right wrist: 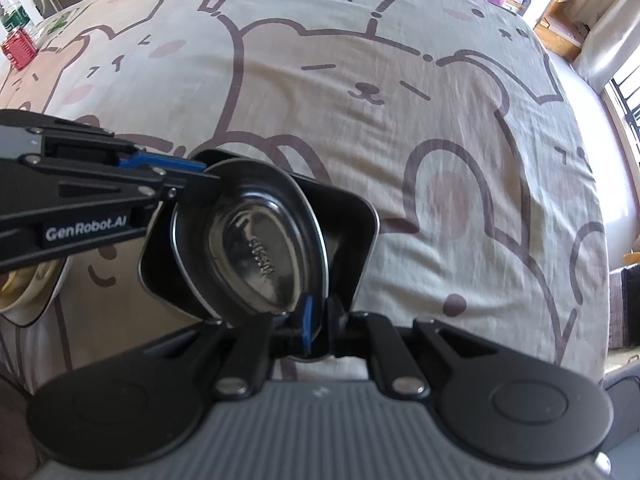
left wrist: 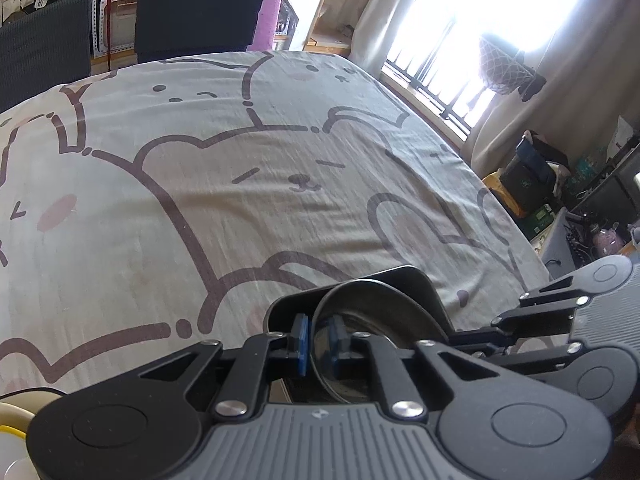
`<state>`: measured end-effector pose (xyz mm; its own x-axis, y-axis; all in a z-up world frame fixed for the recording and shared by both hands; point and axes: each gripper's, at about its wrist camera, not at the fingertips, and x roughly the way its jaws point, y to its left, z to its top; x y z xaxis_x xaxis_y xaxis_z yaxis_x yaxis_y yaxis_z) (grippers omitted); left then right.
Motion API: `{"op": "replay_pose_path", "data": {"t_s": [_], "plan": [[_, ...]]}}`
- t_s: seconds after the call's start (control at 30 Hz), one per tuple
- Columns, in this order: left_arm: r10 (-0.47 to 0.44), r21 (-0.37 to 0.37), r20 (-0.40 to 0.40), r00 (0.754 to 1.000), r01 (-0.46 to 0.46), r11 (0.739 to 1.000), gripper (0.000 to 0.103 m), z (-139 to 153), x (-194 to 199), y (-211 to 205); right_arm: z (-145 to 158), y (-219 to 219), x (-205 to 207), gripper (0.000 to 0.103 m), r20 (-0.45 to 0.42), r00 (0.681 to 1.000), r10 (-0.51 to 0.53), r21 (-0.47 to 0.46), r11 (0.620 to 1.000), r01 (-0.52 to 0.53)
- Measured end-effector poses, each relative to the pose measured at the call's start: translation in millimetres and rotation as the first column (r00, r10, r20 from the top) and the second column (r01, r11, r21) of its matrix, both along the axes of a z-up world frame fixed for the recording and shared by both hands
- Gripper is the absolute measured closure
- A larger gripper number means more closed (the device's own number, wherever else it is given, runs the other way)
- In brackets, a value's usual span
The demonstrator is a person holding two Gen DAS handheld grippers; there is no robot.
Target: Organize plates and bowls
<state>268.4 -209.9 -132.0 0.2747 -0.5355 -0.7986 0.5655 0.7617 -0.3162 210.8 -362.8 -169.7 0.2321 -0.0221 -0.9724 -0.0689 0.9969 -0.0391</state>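
Observation:
A round steel bowl (right wrist: 256,236) sits inside a black square plate (right wrist: 352,216), both tilted and held above the table. My right gripper (right wrist: 318,320) is shut on the near rims of the bowl and plate. My left gripper (right wrist: 196,172) comes in from the left and is shut on the bowl's far-left rim. In the left wrist view the left gripper (left wrist: 318,340) clamps the steel bowl's rim (left wrist: 380,308) with its blue pads (left wrist: 302,336), the black plate (left wrist: 412,276) behind it, and the right gripper (left wrist: 520,312) reaches in from the right.
The table (right wrist: 400,80) wears a beige cloth with bear drawings. A cream and yellow bowl (right wrist: 28,284) stands at the left near edge, also showing in the left wrist view (left wrist: 12,420). A red box (right wrist: 18,48) and bottles stand far left. Dark chairs (left wrist: 196,12) stand beyond the table.

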Motion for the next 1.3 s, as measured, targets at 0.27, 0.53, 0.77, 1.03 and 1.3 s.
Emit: {"op": "replay_pose_path", "data": {"t_s": [0.27,0.53,0.77,1.03,1.3], "plan": [[-0.014,-0.025,0.014,1.0,0.014,1.0,0.062,10.1,-4.1,2.6,2.9,-1.2,1.3,0.076,0.017,1.0,-0.004,0.028,1.0,0.004],[-0.023,0.003,0.035,0.999,0.023,1.0,0.046,17.5,-9.3,11.1,18.3,-2.8,-4.6,0.065,0.069,0.998,-0.003,0.059,0.998,-0.001],[-0.025,0.03,0.058,0.998,0.024,0.999,0.02,20.9,-13.7,26.0,37.1,-16.2,-13.8,0.034,0.171,0.984,-0.055,0.065,0.997,0.044],[-0.059,0.077,0.083,0.995,0.053,0.996,0.021,18.9,-17.1,29.0,26.1,-41.3,-9.5,0.036,0.184,0.968,-0.17,0.035,0.985,0.166],[-0.112,0.131,0.065,0.992,0.103,0.986,0.04,11.0,-19.1,19.1,3.8,-42.6,-0.6,0.062,0.11,0.982,-0.153,0.085,0.986,0.144]]}}
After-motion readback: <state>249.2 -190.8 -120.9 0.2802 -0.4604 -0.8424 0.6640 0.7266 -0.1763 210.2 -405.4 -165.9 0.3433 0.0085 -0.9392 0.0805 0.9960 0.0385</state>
